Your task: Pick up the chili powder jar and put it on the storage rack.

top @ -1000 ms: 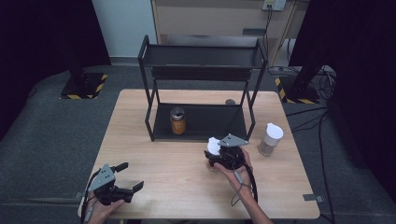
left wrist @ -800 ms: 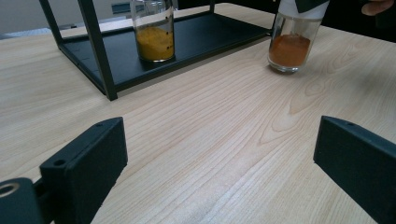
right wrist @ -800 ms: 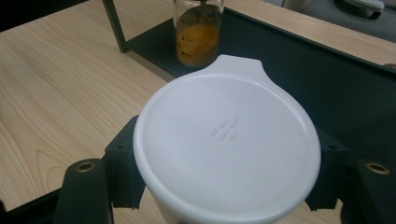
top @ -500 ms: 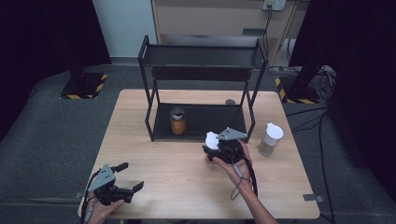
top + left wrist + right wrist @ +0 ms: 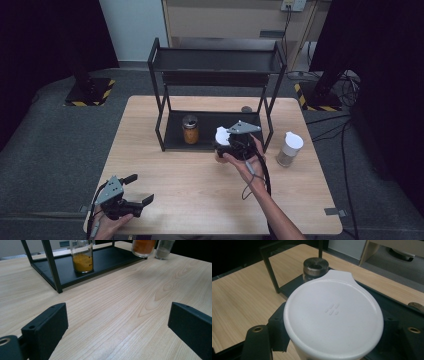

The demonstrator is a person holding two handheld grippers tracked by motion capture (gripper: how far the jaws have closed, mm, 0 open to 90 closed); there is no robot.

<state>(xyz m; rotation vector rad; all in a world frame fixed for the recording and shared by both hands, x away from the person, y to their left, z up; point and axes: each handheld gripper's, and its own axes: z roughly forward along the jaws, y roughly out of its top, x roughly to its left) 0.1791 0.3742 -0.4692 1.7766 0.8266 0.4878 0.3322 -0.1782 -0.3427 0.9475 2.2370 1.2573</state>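
Observation:
My right gripper (image 5: 226, 146) is shut on a spice jar with a white flip lid (image 5: 221, 134) and holds it off the table, just in front of the black rack's (image 5: 216, 80) lower shelf. In the right gripper view the white lid (image 5: 333, 315) sits between the two black jaws of that gripper (image 5: 332, 340). A jar of yellow-orange spice with a dark lid (image 5: 190, 129) stands on the lower shelf (image 5: 110, 258), also seen as the dark-lidded jar (image 5: 315, 266) and the yellow jar (image 5: 81, 256). My left gripper (image 5: 136, 192) rests open near the table's front left corner; nothing lies between its jaws (image 5: 117, 322).
A second white-lidded jar (image 5: 290, 149) with pale contents stands on the table right of the rack, also visible as the pale jar (image 5: 163, 248). A small dark round object (image 5: 246, 109) lies behind the rack's right leg. The wooden table (image 5: 200, 200) has bare room in front.
My right gripper has risen with the white-lidded jar and moved a little toward the rack. The left gripper has stayed where it was.

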